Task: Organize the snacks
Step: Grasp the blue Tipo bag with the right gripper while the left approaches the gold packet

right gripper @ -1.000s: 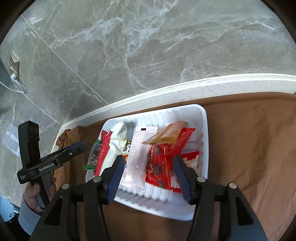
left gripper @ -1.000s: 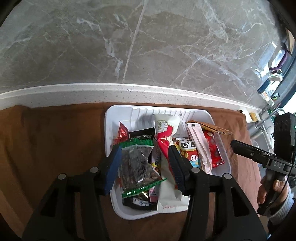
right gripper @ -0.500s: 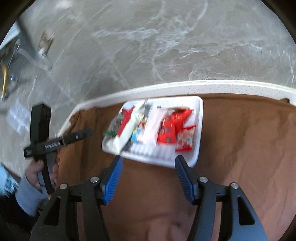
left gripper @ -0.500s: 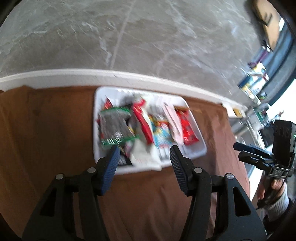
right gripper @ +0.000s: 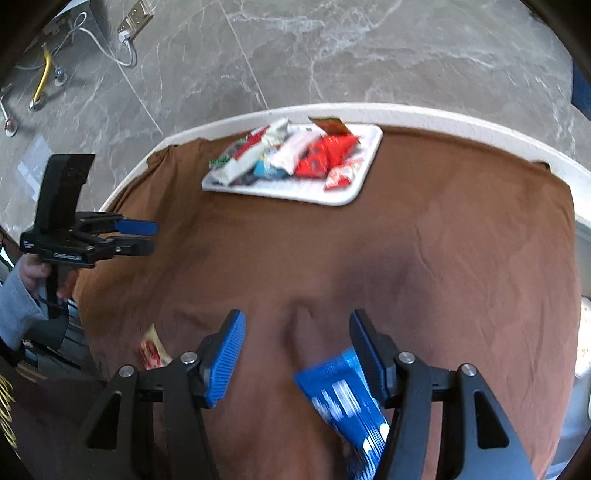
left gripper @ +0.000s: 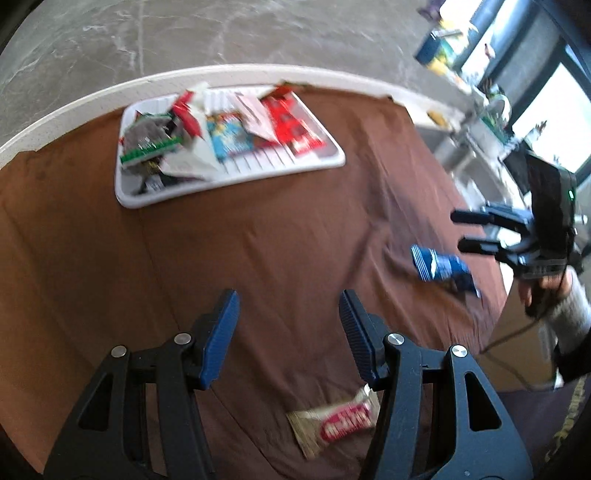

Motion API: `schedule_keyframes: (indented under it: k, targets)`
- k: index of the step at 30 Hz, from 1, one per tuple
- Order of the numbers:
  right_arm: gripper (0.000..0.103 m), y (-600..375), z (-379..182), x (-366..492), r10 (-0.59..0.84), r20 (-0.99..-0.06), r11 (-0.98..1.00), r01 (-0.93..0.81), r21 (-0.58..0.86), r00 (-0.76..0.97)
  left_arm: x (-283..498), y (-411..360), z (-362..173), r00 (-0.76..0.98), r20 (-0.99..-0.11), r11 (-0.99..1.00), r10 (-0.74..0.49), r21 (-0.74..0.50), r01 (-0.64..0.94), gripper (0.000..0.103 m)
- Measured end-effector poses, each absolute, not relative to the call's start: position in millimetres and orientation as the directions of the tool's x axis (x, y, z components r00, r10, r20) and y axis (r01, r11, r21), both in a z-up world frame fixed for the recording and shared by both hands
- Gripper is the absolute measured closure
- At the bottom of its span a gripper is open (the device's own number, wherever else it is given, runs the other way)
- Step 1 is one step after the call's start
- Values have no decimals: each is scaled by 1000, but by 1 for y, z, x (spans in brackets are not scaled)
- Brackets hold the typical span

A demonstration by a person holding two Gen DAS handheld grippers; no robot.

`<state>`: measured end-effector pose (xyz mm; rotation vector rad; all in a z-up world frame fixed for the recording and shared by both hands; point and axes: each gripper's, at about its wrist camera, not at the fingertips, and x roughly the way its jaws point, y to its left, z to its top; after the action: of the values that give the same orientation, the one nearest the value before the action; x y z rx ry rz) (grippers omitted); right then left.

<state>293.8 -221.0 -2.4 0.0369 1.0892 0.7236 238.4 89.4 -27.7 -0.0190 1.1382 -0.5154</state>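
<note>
A white tray point(left gripper: 317, 166) point(right gripper: 347, 199) piled with several snack packets sits at the far edge of the brown cloth. My left gripper point(left gripper: 288, 328) point(right gripper: 144, 236) hangs open over bare cloth, well short of the tray. A tan snack bar with a red label point(left gripper: 336, 421) point(right gripper: 151, 349) lies just below its right finger. My right gripper point(right gripper: 295, 350) point(left gripper: 476, 229) is open too. A blue packet point(right gripper: 343, 402) point(left gripper: 441, 267) lies on the cloth under its right finger, not gripped.
The brown cloth point(left gripper: 258, 240) covers a white-rimmed table point(right gripper: 424, 114) above a grey marble floor. A hand in a grey sleeve point(left gripper: 565, 310) holds the right gripper's handle. Cables and a socket strip point(right gripper: 125, 33) lie on the floor at the far left. A cluttered shelf point(left gripper: 443, 48) stands by the windows.
Both grippers have drawn back from above the tray to the near side of the table. The tray now looks small and far. The blue packet and the tan bar have come into view.
</note>
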Motion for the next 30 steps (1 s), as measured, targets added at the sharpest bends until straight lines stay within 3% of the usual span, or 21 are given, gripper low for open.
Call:
schedule_keyframes:
  k: [17, 30]
  targets:
    - [40, -251, -32, 251, 477, -863, 705, -659, 263, 165, 128, 45, -62, 142, -945, 786, -295, -156, 598, 49]
    - [40, -247, -46, 249, 409, -896, 705, -683, 191, 172, 134, 0, -92, 55, -984, 534, -167, -43, 844, 49]
